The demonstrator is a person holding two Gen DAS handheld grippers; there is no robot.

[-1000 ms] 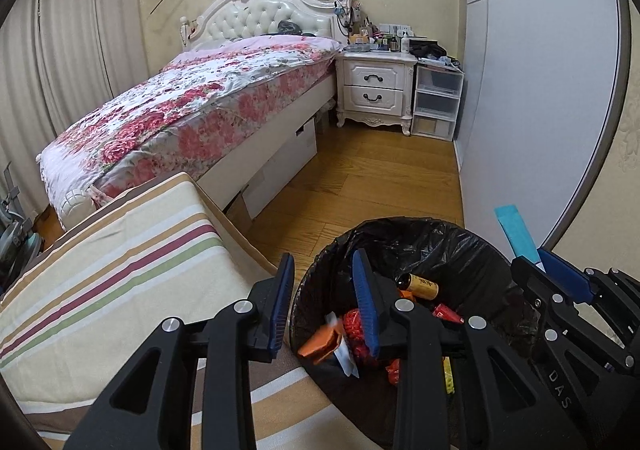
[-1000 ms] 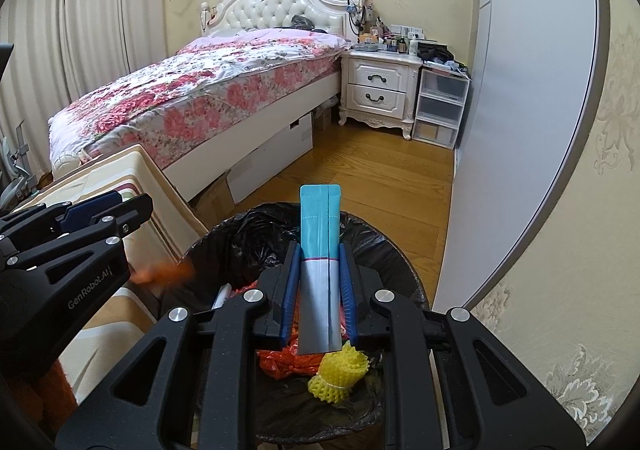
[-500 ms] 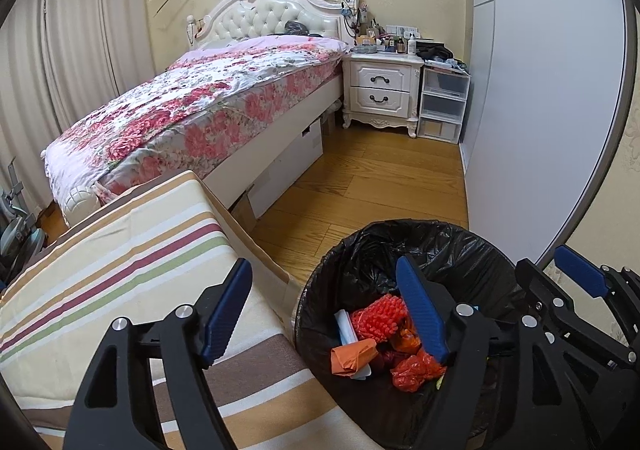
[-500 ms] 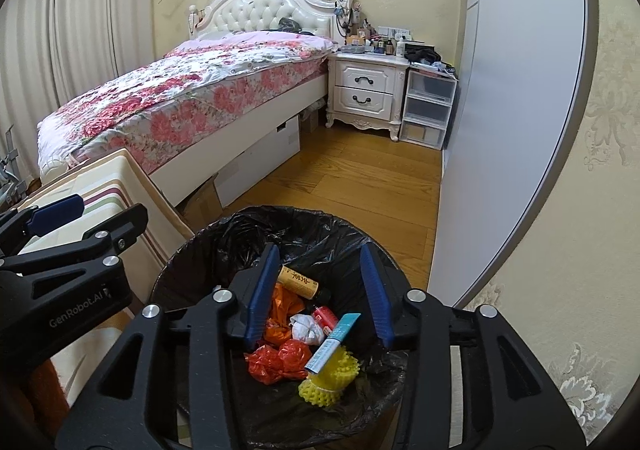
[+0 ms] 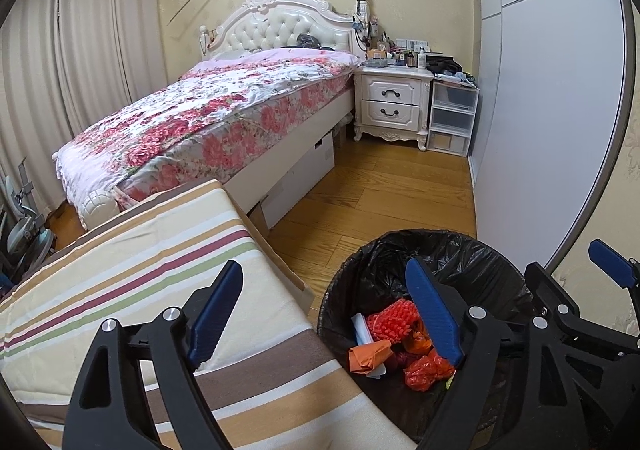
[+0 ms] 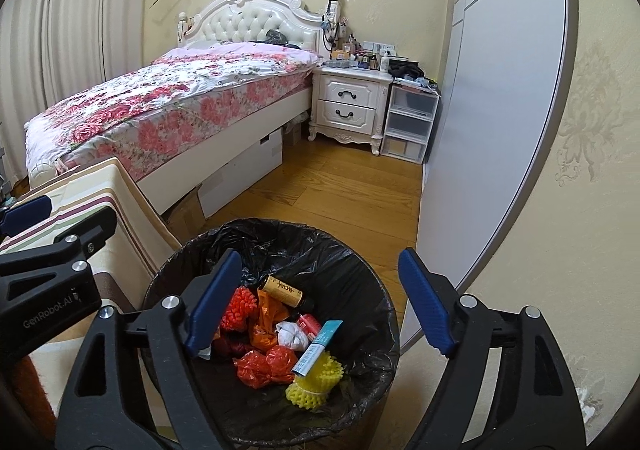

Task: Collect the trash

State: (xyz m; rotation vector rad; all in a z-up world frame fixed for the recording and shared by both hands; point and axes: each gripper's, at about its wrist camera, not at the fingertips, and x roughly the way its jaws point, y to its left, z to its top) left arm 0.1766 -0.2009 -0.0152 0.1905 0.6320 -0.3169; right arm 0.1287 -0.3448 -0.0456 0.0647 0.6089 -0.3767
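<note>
A black-lined trash bin (image 6: 368,290) (image 5: 472,250) stands on the wood floor and holds several pieces of trash. A teal and silver wrapper (image 6: 318,346) lies inside on a yellow foam net (image 6: 314,390), beside red bags, an orange wrapper (image 5: 370,355) and a brown bottle (image 6: 285,289). My right gripper (image 6: 320,304) hangs over the bin, its jaws opening wide with nothing between them. My left gripper (image 5: 330,314) is at the bin's left rim, half over the striped cloth (image 5: 120,270), its jaws also opening and empty.
A bed (image 5: 224,118) with a floral cover fills the left. A white nightstand (image 5: 394,106) and plastic drawers (image 5: 452,118) stand at the far wall. A pale wardrobe (image 6: 500,90) runs along the right. Wood floor (image 5: 392,194) lies between.
The right gripper let go of the teal and silver wrapper, which fell into the bin. The left gripper's jaws spread wide, and an orange wrapper now lies in the bin.
</note>
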